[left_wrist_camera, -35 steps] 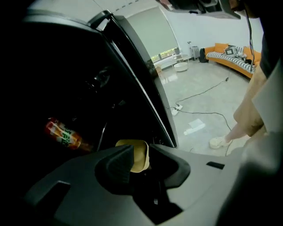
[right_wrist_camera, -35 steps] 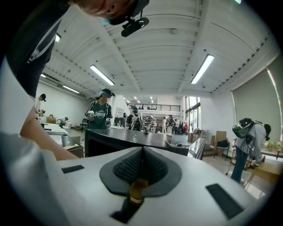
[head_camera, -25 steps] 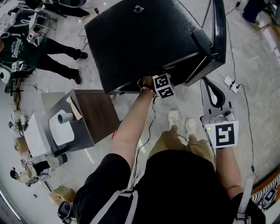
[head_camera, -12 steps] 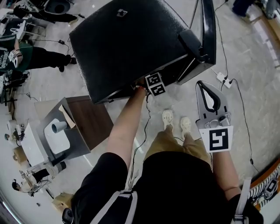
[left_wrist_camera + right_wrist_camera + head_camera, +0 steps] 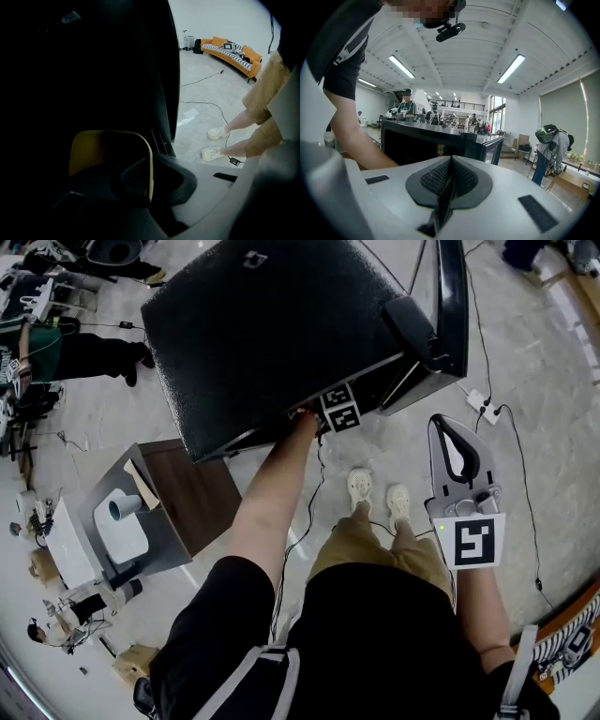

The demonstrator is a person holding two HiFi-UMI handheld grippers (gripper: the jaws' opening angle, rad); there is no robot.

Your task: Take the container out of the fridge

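Inside the black fridge [image 5: 272, 324] my left gripper [image 5: 149, 182] pinches the yellow container [image 5: 96, 150] by its wall; my right gripper [image 5: 452, 432], clenched empty, hangs by the open door [image 5: 450, 306].

The fridge [image 5: 272, 324] is a low black box with a rough top and it stands on the floor [image 5: 553, 390]. Its door [image 5: 452, 296] is swung open at the right side, and the inside is very dark. The container [image 5: 110, 157] is yellow, with rounded corners and a thin rim. It is inside the fridge, near the open front. The left tool [image 5: 147, 177] holds the container's right wall, one jaw on each side of it.
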